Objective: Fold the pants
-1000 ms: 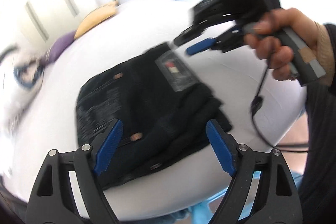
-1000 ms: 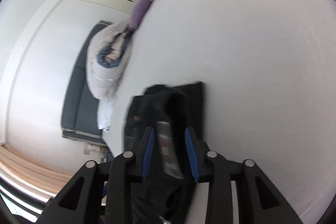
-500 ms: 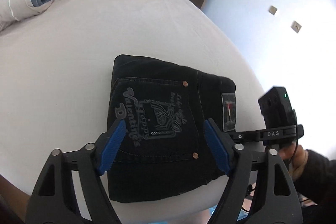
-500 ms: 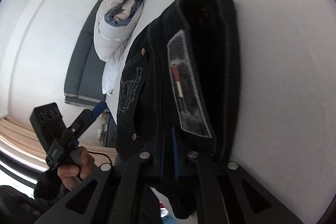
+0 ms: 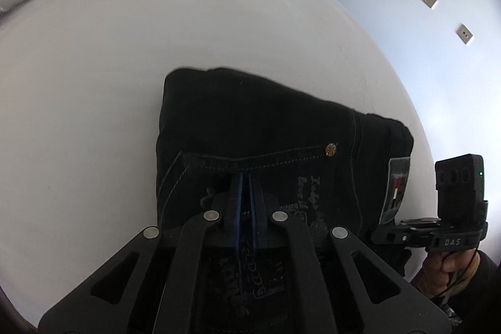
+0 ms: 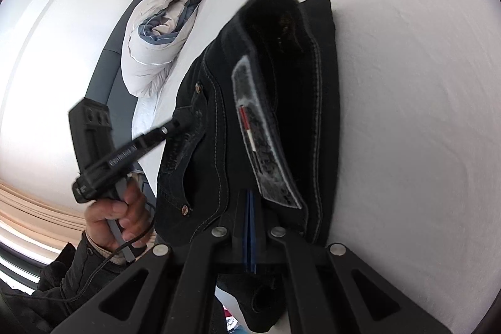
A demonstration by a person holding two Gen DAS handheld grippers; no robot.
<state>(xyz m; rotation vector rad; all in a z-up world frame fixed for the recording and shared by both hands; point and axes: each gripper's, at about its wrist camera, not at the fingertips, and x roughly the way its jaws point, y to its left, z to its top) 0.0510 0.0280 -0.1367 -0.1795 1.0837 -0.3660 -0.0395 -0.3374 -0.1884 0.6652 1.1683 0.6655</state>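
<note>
The pants (image 5: 266,140) lie as a compact black denim stack on the white bed (image 5: 94,68), close to its near edge and toward the near right corner, with bare sheet on the far side up to the cushions. Back pocket with its printed lettering faces up; the waistband patch (image 6: 263,143) sits along the stack's right-hand end. Your left gripper (image 5: 245,193) is closed, blue pads together, with its tips down on the pocket area; whether any cloth is pinched between them cannot be told from the left wrist view. Your right gripper (image 6: 249,218) is also closed, at the waistband end just below the patch; a layer of denim may be caught there, but the dark cloth hides the tips. In the right wrist view your left hand (image 6: 116,218) holds its gripper handle off the bed's near edge. Handling judgement: denim of this weight is soft but thick, so the stack should keep its shape if slid, yet the layers will shear and fan open if lifted by the top layer alone. Not slippery, not fragile. Best hold is at a folded edge or the waistband seam, taking all layers together, one gripper at each end. A top-face pinch risks peeling the pocket layer up.
</note>
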